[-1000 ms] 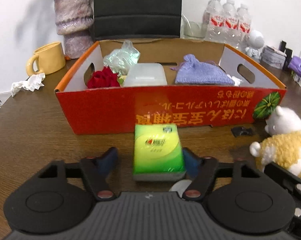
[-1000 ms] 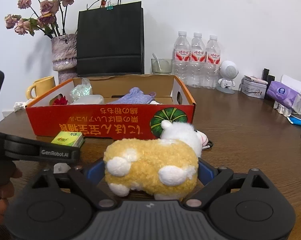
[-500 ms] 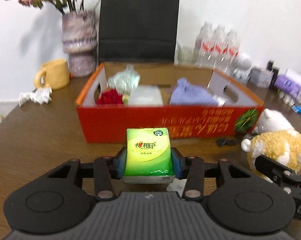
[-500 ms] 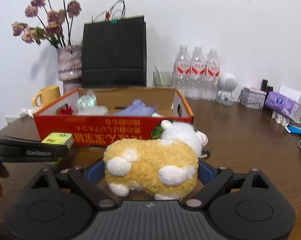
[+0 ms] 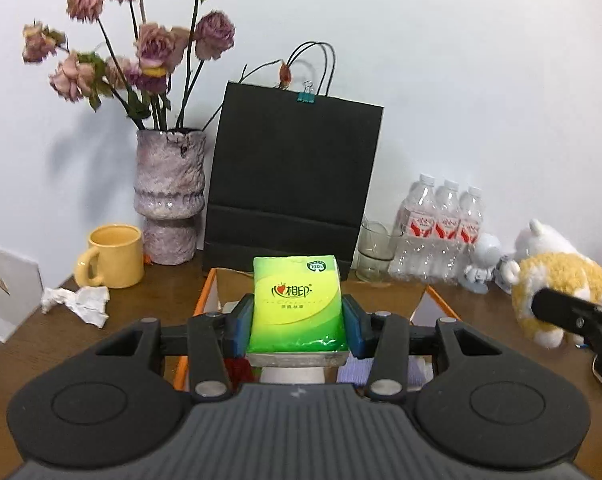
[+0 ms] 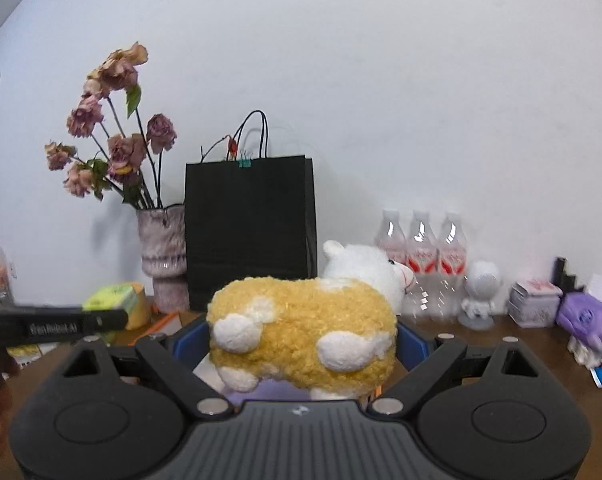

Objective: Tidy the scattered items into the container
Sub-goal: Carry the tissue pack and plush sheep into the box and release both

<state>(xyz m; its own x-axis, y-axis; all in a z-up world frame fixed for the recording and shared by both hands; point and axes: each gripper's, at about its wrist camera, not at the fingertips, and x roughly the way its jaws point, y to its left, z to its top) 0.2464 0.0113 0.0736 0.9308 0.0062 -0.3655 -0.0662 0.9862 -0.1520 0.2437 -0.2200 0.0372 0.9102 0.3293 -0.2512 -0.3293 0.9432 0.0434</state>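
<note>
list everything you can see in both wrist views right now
tissue pack: 1, green, clamped in left gripper above box
plush sheep: 1, yellow and white, clamped in right gripper
cardboard box: 1, orange rim, under both grippers
vase: 1, mauve, dried roses, back left
paper bag: 1, black, against wall
mug: 1, yellow, left
crumpled paper: 1, white, by mug
water bottles: 3, clear, back right
glass: 1, clear, beside bottles
left gripper: 1, black
right gripper: 1, black
</note>
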